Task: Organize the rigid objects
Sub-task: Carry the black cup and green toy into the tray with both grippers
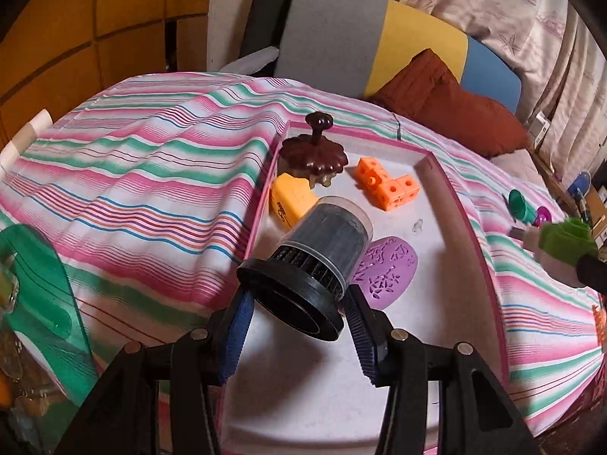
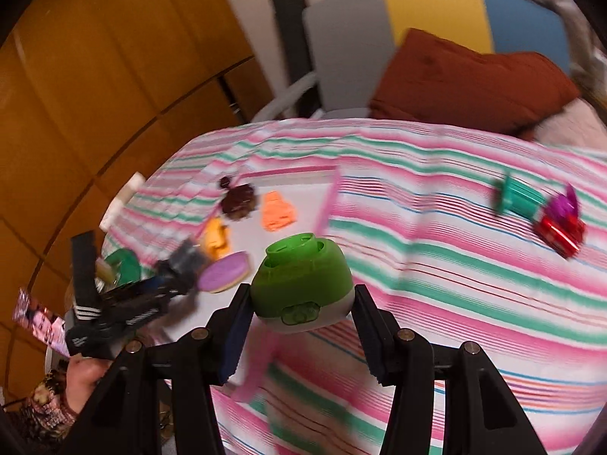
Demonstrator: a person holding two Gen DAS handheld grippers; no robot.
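My left gripper [image 1: 299, 318] is shut on a black cylinder with a clear cap [image 1: 322, 254] and holds it tilted above the white pink-rimmed tray [image 1: 447, 235]. In the tray lie a brown lid with a knob [image 1: 315, 151], an orange cube block [image 1: 387, 184], a yellow piece [image 1: 290, 199] and a purple oval [image 1: 387, 271]. My right gripper [image 2: 301, 303] is shut on a green and white dome-shaped object [image 2: 303, 284], held above the striped cloth near the tray's right rim [image 2: 326, 197]. It also shows in the left wrist view [image 1: 561, 242].
On the striped cloth [image 2: 455, 265] to the right lie a teal cup [image 2: 519, 197], a magenta piece [image 2: 563, 201] and a red piece [image 2: 559, 231]. A brown cushion [image 2: 474, 79] and a chair back [image 2: 417, 19] stand behind. A green glass item [image 1: 41, 295] is at the left.
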